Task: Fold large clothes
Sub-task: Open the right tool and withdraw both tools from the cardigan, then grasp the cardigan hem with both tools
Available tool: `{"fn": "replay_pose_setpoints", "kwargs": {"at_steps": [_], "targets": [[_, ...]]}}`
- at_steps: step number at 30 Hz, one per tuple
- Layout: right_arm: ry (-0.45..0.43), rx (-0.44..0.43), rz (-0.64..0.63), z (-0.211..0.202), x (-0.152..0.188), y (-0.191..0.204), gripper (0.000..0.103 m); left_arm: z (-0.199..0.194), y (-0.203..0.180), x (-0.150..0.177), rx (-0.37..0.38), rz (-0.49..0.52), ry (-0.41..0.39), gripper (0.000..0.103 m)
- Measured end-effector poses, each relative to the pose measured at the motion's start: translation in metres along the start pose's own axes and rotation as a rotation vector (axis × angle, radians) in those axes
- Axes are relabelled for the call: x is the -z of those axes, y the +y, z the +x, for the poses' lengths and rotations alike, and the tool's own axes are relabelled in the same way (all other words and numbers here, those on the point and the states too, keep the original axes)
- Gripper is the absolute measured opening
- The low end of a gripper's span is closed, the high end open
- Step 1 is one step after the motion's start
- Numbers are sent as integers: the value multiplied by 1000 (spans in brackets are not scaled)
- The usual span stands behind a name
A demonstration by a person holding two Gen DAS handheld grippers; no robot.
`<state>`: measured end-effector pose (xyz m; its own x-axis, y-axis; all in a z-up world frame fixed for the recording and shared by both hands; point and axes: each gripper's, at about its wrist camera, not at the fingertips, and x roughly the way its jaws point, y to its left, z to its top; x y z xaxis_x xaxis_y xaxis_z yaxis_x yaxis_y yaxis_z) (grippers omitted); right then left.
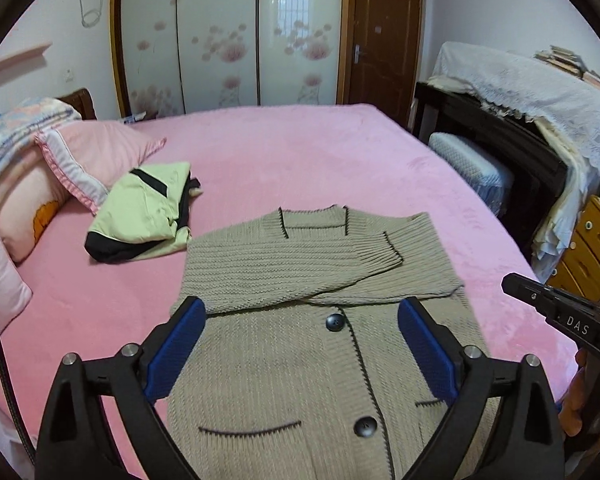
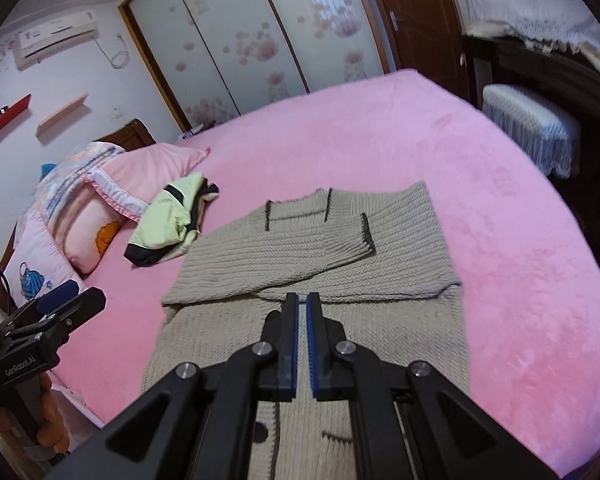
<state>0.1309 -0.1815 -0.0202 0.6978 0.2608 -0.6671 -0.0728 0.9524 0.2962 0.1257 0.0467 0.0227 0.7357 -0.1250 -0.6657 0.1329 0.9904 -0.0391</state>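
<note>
A beige knitted cardigan (image 1: 300,344) with dark trim and dark buttons lies flat on the pink bed, both sleeves folded across its chest. It also shows in the right wrist view (image 2: 308,256). My left gripper (image 1: 302,312) is open and empty, hovering above the cardigan's middle with its blue pads spread wide. My right gripper (image 2: 302,300) is shut with nothing between its pads, held above the cardigan just below the crossed sleeves. The right gripper's body shows at the right edge of the left wrist view (image 1: 560,316). The left gripper shows at the left of the right wrist view (image 2: 60,304).
A folded light-green and black garment (image 1: 140,216) lies left of the cardigan, beside pink pillows (image 1: 100,152) at the headboard. The pink bedspread (image 1: 300,152) stretches beyond the cardigan. A covered dark cabinet (image 1: 520,120) and a padded stool (image 1: 468,164) stand right of the bed.
</note>
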Motion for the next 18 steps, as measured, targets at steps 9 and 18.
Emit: {"fn": "replay_pose_setpoints", "kwargs": {"at_steps": [9, 18], "targets": [[-65, -5, -85, -60, 36, 23, 4, -61, 0, 40, -1, -19, -66, 99], [-17, -23, -153, -73, 85, 29, 4, -78, 5, 93, -34, 19, -3, 99]]}}
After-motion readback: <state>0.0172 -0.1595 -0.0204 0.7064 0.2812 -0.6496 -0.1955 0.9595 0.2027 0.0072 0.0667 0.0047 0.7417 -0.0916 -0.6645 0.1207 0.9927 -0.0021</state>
